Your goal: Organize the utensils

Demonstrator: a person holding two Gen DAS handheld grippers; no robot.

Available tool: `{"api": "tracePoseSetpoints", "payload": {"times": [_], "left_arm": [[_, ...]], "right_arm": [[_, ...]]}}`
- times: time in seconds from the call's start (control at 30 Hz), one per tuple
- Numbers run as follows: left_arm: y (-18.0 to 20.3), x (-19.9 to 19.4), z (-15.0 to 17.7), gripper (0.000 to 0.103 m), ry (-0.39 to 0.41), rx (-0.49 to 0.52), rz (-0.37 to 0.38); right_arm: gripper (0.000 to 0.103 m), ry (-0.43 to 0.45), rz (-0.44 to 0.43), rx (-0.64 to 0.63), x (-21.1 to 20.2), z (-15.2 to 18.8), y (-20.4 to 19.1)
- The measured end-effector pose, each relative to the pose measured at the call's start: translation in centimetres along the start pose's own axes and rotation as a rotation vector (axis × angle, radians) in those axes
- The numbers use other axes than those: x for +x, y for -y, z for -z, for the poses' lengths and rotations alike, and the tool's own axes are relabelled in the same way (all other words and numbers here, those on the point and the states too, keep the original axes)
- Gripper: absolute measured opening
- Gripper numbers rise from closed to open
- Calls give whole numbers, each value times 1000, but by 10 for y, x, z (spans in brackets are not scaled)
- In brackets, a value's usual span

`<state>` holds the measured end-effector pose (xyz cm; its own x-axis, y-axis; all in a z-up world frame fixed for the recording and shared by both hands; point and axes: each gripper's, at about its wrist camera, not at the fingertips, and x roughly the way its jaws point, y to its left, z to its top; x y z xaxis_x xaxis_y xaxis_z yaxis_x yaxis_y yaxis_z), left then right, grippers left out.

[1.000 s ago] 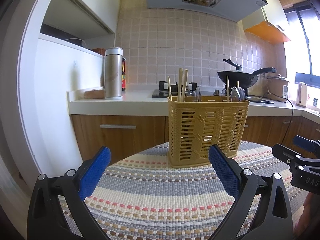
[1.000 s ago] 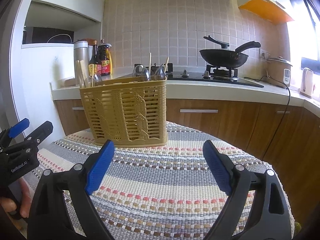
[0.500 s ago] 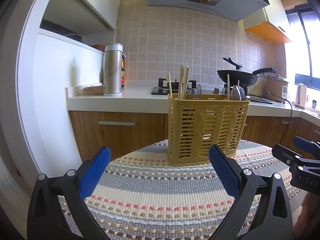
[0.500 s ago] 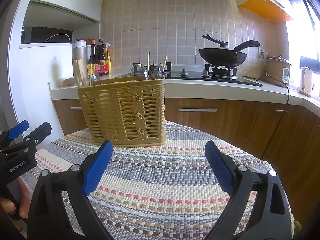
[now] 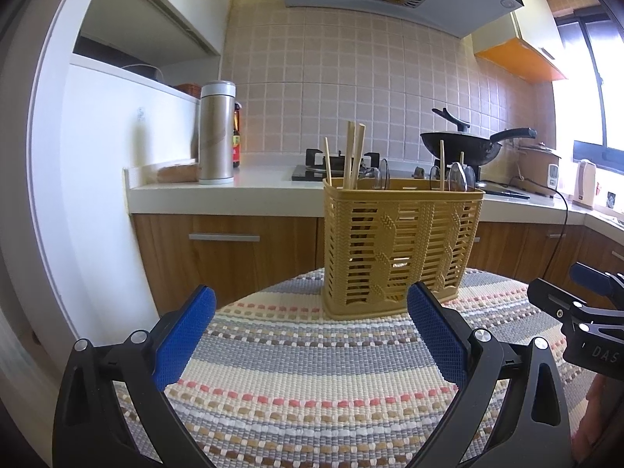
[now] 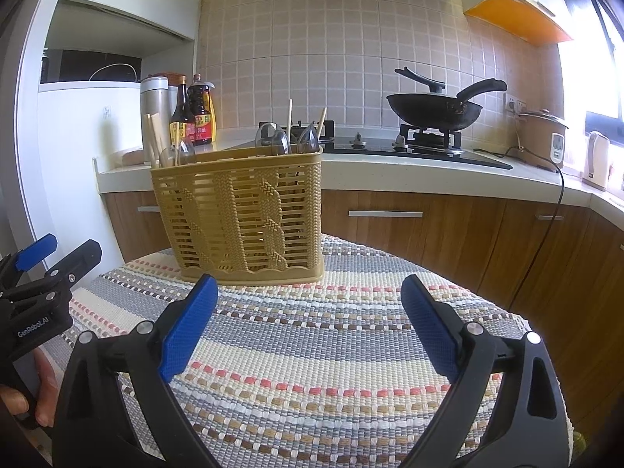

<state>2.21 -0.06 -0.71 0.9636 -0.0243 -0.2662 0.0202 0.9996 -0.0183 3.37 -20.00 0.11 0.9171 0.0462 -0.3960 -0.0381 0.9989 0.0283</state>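
Utensils stand in the yellow basket [image 5: 401, 249]: from my left wrist view, wooden chopsticks [image 5: 353, 156] rise at its left end and spoons [image 5: 456, 177] at its right. The basket sits upright on the striped mat [image 5: 312, 370], ahead of my left hand-held gripper [image 5: 310, 327], whose blue pads are spread wide with nothing between them. My right hand-held gripper [image 5: 585, 312] shows at the right edge.

From my right wrist view, the basket [image 6: 241, 210] stands ahead and slightly left on the mat [image 6: 312, 351]. My right hand-held gripper [image 6: 308, 323] is wide open and empty. A wok [image 6: 435, 109] sits on the stove behind.
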Motion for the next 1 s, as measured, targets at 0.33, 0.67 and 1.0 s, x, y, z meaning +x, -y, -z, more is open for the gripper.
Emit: {"api": "tracePoseSetpoints", "payload": {"times": [0.33, 0.67, 1.0], "left_arm": [[0, -1, 1, 95, -1, 0, 0], [-1, -1, 2, 95, -1, -2, -1], [-1, -2, 2, 95, -4, -4, -2]], "right_arm": [[91, 1, 8, 5, 0, 0, 0], [91, -1, 9, 8, 0, 0, 0], [91, -3, 9, 8, 0, 0, 1]]}}
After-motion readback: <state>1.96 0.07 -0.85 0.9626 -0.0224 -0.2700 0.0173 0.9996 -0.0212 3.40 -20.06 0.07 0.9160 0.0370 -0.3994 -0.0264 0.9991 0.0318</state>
